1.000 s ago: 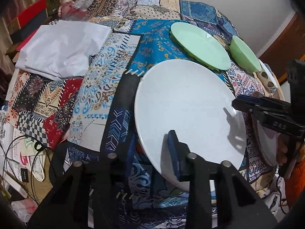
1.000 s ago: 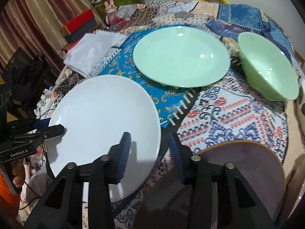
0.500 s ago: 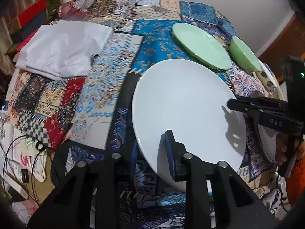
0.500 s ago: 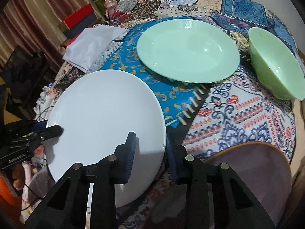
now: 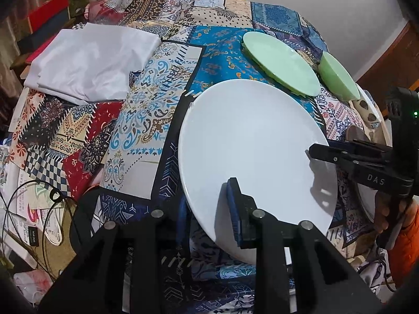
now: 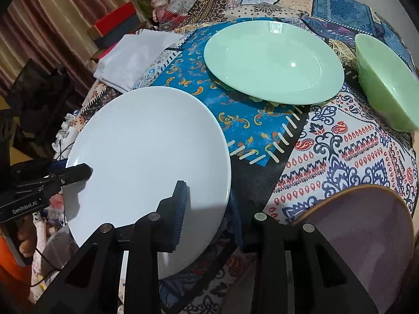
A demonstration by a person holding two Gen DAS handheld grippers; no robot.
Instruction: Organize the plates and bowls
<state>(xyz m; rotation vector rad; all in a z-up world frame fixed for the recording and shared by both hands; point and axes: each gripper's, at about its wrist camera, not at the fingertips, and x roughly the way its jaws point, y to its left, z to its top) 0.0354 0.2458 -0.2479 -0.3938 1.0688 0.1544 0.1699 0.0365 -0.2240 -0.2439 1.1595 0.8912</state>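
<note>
Count on the desk (image 6: 340,157): two plates, one white (image 6: 146,157) and one green (image 6: 272,60); two bowls, one green (image 6: 385,78) and one purple (image 6: 361,230); one folded white cloth (image 5: 91,60). The white plate sits at the desk's near edge and partly overhangs it, tilted, its rim lifted on the side away from the green plate. The green plate lies flat just beyond the white plate, apart from it; the green bowl stands upright just beside the green plate, on the side away from the cloth. The purple bowl is beside the white plate at the near edge, by the right claw. Left claw (image 5: 207,204): pinching the white plate's near rim, one finger above, one below. Right claw (image 6: 209,206): pinching the same plate's rim on the opposite side, likewise one finger above, one beneath. The plates being round, no long axis applies.
</note>
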